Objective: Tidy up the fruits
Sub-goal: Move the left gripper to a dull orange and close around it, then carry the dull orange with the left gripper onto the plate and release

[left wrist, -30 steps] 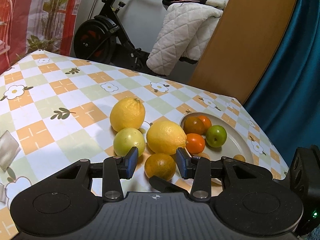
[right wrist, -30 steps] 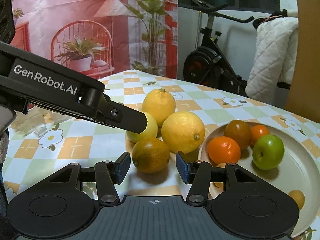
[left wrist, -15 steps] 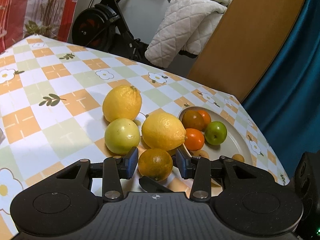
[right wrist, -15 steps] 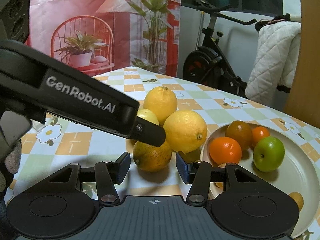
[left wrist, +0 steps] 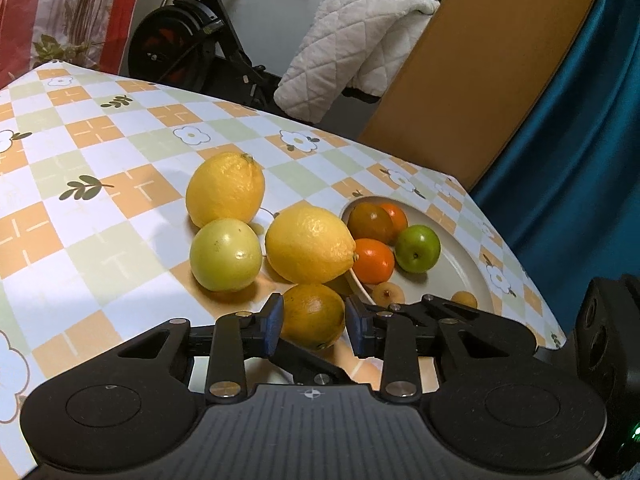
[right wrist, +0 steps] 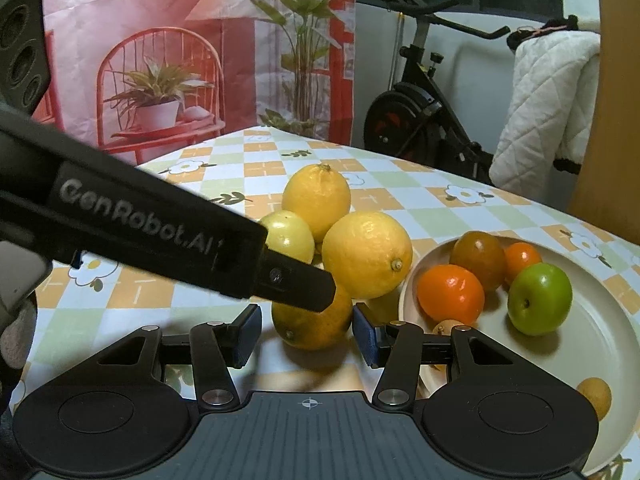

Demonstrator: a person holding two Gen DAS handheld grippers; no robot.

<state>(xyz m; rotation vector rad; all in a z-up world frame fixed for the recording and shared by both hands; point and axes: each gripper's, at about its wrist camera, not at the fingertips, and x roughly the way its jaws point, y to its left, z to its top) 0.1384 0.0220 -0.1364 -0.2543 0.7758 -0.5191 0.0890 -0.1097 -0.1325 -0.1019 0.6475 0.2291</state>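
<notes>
A small dull-orange citrus (left wrist: 314, 314) lies on the checked tablecloth just in front of the plate's near rim. My left gripper (left wrist: 314, 324) has this citrus between its blue pads; the jaws are closing and both pads touch its sides. In the right wrist view the left gripper's finger (right wrist: 296, 284) crosses over the same citrus (right wrist: 312, 324). My right gripper (right wrist: 306, 336) stands open just short of it, pads wide of the fruit. Behind are two lemons (left wrist: 226, 188) (left wrist: 310, 244) and a pale green fruit (left wrist: 226, 254).
The beige plate (left wrist: 460, 276) on the right holds a green apple (left wrist: 417, 248), an orange (left wrist: 374, 260), a brownish fruit (left wrist: 370, 222) and small yellow ones. The table's edge runs close behind the plate. An exercise bike (right wrist: 420, 120) and a quilted cloth (left wrist: 352, 40) stand beyond.
My left gripper has come forward around the dull-orange citrus and its jaws have narrowed onto it. The right gripper has kept still with the same opening.
</notes>
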